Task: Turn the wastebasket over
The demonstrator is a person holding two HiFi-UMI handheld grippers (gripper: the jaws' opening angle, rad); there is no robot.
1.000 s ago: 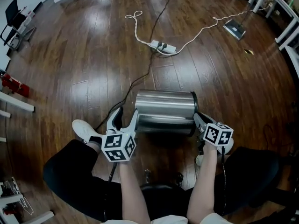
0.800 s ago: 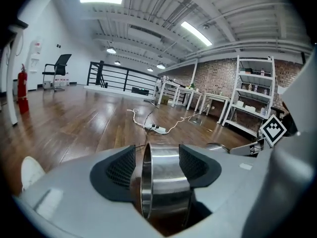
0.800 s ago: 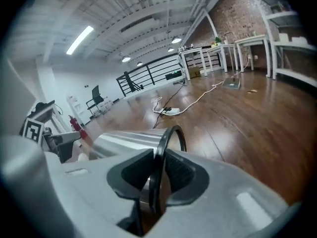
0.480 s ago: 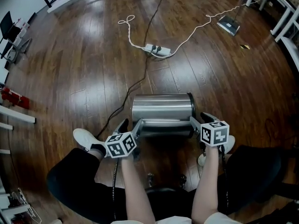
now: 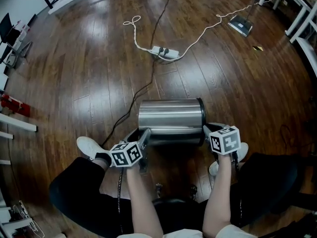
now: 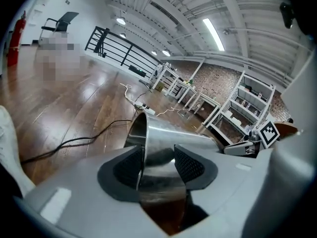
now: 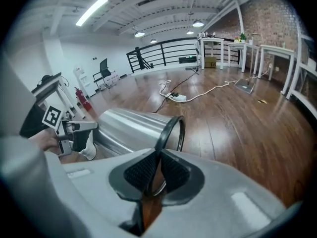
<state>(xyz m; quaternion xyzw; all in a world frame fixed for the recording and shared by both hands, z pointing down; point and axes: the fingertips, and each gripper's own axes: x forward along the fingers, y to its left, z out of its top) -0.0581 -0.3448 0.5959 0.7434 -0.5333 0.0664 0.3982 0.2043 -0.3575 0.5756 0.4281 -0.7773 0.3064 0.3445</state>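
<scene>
The steel wastebasket [image 5: 171, 115] lies on its side on the wood floor between the person's knees, its black-rimmed mouth [image 7: 171, 128] to the right. My left gripper [image 5: 138, 135] is at its left end. The jaws straddle the thin metal edge [image 6: 141, 133] and are closing; the left pad is against the edge, and the right pad stands off over the curved wall. At the mouth end, my right gripper [image 5: 207, 129] has its jaws closing, and the pads [image 7: 143, 170] pinch the black rim. The basket's inside is hidden.
A power strip [image 5: 163, 52] with a white cord lies beyond the basket, and a black cable [image 5: 143, 90] runs from it toward the left end. The person's white shoes [image 5: 89, 147] flank the basket. White shelf legs [image 5: 302, 19] stand at the far right.
My left gripper has sunk to the basket's left end and its jaws have narrowed around the edge. The right gripper opened briefly and is clamped on the rim again. The basket has hardly moved.
</scene>
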